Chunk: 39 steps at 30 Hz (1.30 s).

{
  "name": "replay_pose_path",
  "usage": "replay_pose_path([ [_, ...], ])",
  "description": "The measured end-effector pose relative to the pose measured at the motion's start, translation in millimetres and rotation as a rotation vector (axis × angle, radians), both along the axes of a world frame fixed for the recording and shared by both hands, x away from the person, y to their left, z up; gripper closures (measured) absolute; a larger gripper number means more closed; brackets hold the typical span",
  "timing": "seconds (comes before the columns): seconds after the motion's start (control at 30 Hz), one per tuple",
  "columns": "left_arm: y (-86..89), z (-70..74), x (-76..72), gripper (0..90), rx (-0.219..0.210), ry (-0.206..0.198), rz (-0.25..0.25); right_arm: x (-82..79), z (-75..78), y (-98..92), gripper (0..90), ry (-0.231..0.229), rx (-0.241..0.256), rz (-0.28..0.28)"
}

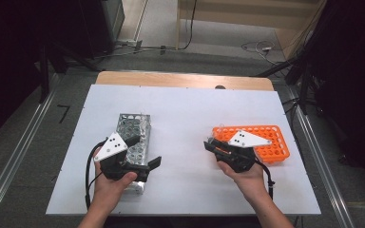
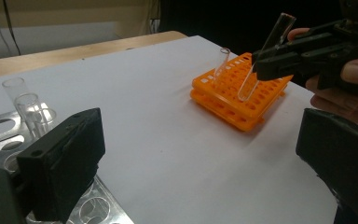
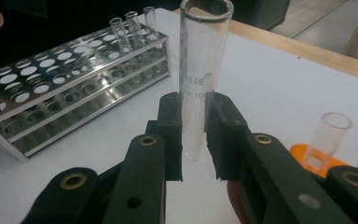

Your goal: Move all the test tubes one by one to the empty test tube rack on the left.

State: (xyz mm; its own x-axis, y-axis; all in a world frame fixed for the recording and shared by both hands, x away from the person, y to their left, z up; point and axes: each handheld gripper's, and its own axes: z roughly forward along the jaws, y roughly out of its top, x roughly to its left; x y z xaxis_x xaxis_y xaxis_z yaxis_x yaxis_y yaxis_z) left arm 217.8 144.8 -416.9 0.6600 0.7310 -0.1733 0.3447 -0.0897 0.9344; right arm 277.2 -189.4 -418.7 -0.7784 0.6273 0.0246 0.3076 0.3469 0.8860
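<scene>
My right gripper (image 3: 195,135) is shut on a clear glass test tube (image 3: 200,79), gripping its lower part and holding it upright. From the left gripper view, that tube (image 2: 265,56) hangs tilted over the orange rack (image 2: 237,93) in the right gripper (image 2: 263,65). Another tube (image 2: 222,63) stands in a near corner hole of that rack. My left gripper (image 2: 200,158) is open and holds nothing, just beside the metal rack (image 2: 0,135). In the high view the left gripper (image 1: 145,152) lies over the metal rack's (image 1: 130,126) near end, and the right gripper (image 1: 212,145) is at the orange rack's (image 1: 266,140) left edge.
Three glass tubes (image 3: 130,28) stand at the far end of the metal rack (image 3: 65,88). A white sheet (image 1: 185,114) covers the table, with a wooden strip (image 1: 185,80) along the far edge. Dark stands and cables surround the table.
</scene>
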Motion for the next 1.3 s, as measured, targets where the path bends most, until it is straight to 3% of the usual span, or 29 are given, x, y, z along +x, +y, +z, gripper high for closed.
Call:
replay_pose_path([
  [0.27,-8.9,1.3,-0.4,2.7,0.004,-0.001,-0.033,-10.0,-8.4,20.8,74.1,0.007,-0.029,0.068],
  [0.43,-17.1,1.9,-1.4,8.2,0.017,0.000,-0.051,-15.8,-12.8,31.2,74.0,0.011,-0.048,0.103],
  [0.67,-30.6,2.2,-2.9,25.4,0.051,0.004,-0.063,-23.3,-17.8,44.4,74.0,0.011,-0.067,0.142],
  [0.9,-39.1,1.7,-5.4,46.2,0.043,-0.009,-0.133,-29.9,-22.6,57.0,74.1,0.014,-0.086,0.180],
  [1.3,-52.9,0.0,-7.7,63.5,0.074,-0.022,-0.197,-39.4,-24.2,69.3,74.1,0.021,-0.093,0.222],
])
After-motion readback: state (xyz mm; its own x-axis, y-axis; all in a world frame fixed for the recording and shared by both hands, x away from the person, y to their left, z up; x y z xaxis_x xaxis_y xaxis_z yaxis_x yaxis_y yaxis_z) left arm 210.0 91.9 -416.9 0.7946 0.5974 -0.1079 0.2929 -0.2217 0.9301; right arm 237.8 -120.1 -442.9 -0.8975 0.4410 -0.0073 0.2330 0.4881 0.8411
